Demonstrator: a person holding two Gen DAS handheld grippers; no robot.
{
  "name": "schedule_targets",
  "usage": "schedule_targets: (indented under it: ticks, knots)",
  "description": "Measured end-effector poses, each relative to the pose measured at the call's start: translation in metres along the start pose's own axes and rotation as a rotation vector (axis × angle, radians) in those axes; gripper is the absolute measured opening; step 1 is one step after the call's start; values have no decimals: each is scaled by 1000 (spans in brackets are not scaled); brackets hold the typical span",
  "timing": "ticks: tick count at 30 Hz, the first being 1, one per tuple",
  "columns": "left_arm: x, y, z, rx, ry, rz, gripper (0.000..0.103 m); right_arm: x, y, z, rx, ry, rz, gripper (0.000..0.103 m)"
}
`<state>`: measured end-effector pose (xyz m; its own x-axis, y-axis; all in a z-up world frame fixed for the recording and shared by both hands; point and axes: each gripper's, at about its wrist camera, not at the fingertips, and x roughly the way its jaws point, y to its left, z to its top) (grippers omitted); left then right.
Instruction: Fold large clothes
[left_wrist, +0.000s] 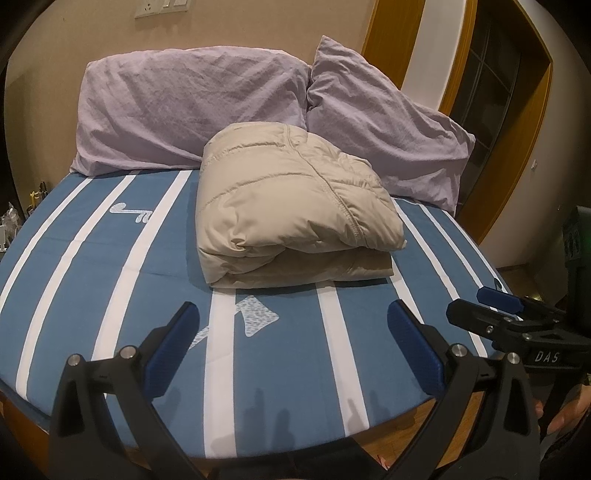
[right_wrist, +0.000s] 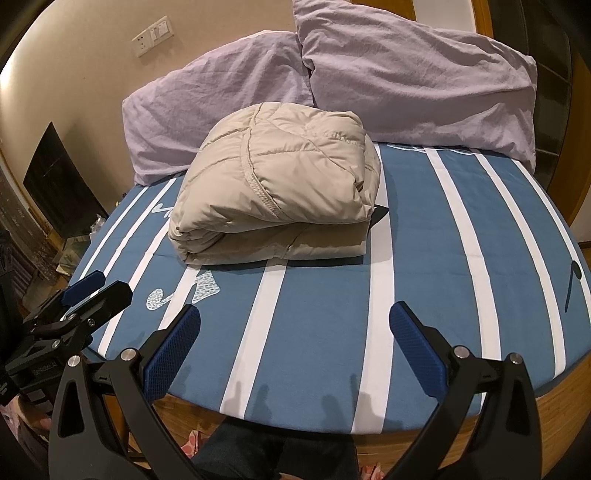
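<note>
A beige quilted jacket (left_wrist: 291, 206) (right_wrist: 277, 192) lies folded into a thick bundle on the blue sheet with white stripes, near the pillows. My left gripper (left_wrist: 293, 317) hovers over the bed's near edge, well short of the jacket, open and empty. My right gripper (right_wrist: 295, 321) is also open with nothing between its blue pads (right_wrist: 417, 350), pulled back from the bundle. Each gripper shows at the side of the other's view: the right one (left_wrist: 498, 306) at the right edge, the left one (right_wrist: 92, 291) at the left edge.
Two lilac pillows (left_wrist: 192, 110) (left_wrist: 384, 136) lean against the wall behind the jacket. The bed (right_wrist: 461, 266) has a wooden frame along its near edge (right_wrist: 554, 402). A wooden door frame (left_wrist: 517, 129) stands at the right. A dark screen (right_wrist: 59, 184) sits left of the bed. A person's legs (right_wrist: 277, 454) show below.
</note>
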<state>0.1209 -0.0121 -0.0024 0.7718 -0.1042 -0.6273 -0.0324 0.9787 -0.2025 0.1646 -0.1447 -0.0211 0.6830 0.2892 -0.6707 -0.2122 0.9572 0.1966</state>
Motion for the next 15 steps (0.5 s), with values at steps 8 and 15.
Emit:
schedule_targets:
  ticks: [8, 15]
  knots:
    - [1, 1, -1, -2, -3, 2, 101, 0, -1, 0, 1, -1, 0, 102]
    - [1, 1, 0, -2, -2, 0, 101, 0, -1, 0, -1, 0, 0, 102]
